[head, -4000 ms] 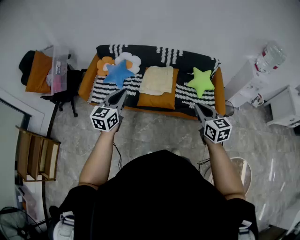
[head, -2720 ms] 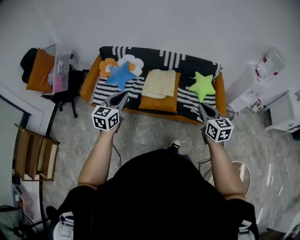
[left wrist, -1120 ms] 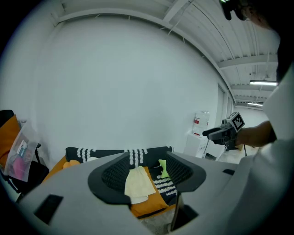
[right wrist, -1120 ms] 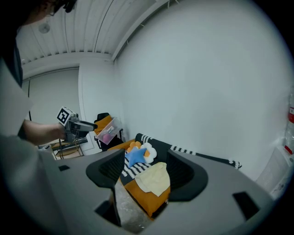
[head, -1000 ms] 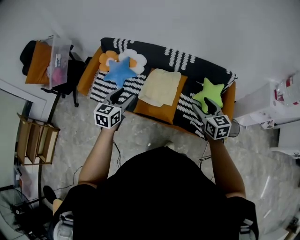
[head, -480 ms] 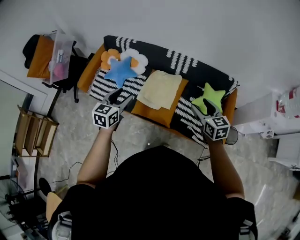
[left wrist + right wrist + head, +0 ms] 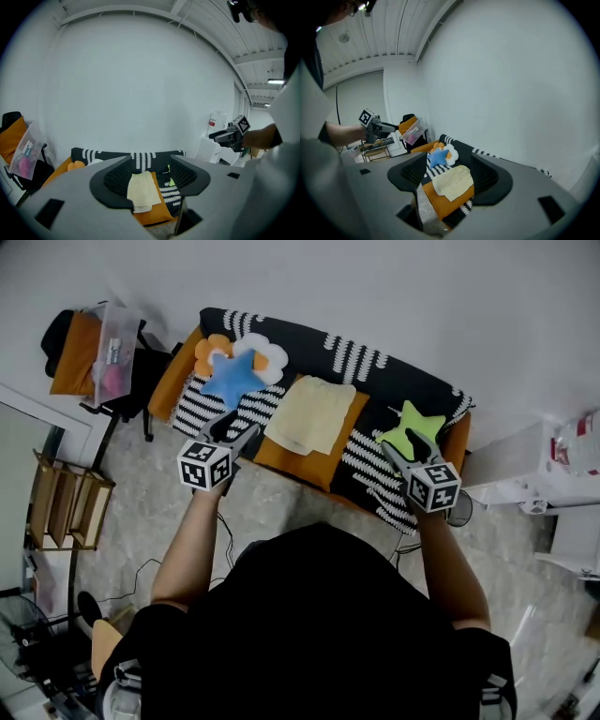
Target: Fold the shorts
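Pale yellow shorts (image 7: pixel 309 415) lie flat on an orange cushion (image 7: pixel 298 453) in the middle of a sofa with a black-and-white cover (image 7: pixel 375 381). Both grippers hang in the air in front of the sofa, clear of the shorts. My left gripper (image 7: pixel 232 431) is open and empty, short of the sofa's left part. My right gripper (image 7: pixel 405 447) is open and empty, near the green star pillow (image 7: pixel 410 425). The shorts (image 7: pixel 142 191) show between the jaws of the left gripper (image 7: pixel 150 176). They (image 7: pixel 452 182) also show between the jaws of the right gripper (image 7: pixel 449 176).
A blue star pillow (image 7: pixel 232 378) and a flower pillow (image 7: pixel 246 352) lie at the sofa's left end. A chair with an orange cloth and a clear box (image 7: pixel 106 367) stands to the left, a wooden rack (image 7: pixel 66 512) nearer. White furniture (image 7: pixel 553 484) stands to the right.
The person has stepped towards the sofa and turned a little to the right, so it sits closer and slanted. Both grippers have come nearer its front edge, with their jaws spread apart.
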Tool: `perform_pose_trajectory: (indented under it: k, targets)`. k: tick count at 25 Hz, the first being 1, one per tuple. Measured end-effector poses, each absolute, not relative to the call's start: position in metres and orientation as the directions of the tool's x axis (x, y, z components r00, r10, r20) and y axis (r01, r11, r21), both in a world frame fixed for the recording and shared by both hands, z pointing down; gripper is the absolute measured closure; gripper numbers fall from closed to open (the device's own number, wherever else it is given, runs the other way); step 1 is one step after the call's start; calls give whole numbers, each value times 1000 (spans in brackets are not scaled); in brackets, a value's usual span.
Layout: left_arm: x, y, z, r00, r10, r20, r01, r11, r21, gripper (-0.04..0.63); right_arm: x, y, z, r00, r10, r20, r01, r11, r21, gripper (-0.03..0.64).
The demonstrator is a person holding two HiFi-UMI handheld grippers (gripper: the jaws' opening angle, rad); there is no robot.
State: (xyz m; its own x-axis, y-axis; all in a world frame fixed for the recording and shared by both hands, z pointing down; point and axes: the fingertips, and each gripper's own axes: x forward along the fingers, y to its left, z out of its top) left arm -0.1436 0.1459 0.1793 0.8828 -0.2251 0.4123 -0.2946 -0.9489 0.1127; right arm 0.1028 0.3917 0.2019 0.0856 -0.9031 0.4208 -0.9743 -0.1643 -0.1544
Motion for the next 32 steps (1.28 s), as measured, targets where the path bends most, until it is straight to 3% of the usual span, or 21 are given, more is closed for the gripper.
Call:
perform_pose_trajectory:
  k: [19, 32]
  targets:
    - [-148, 145, 184, 862, -277, 423, -354, -928, 113, 327, 118, 393, 202, 29, -905, 424, -977, -115, -178, 307]
    - [-110, 127, 204, 875, -237, 423, -320, -937, 137, 327, 153, 396, 202, 102, -887, 450, -973, -182, -139, 311]
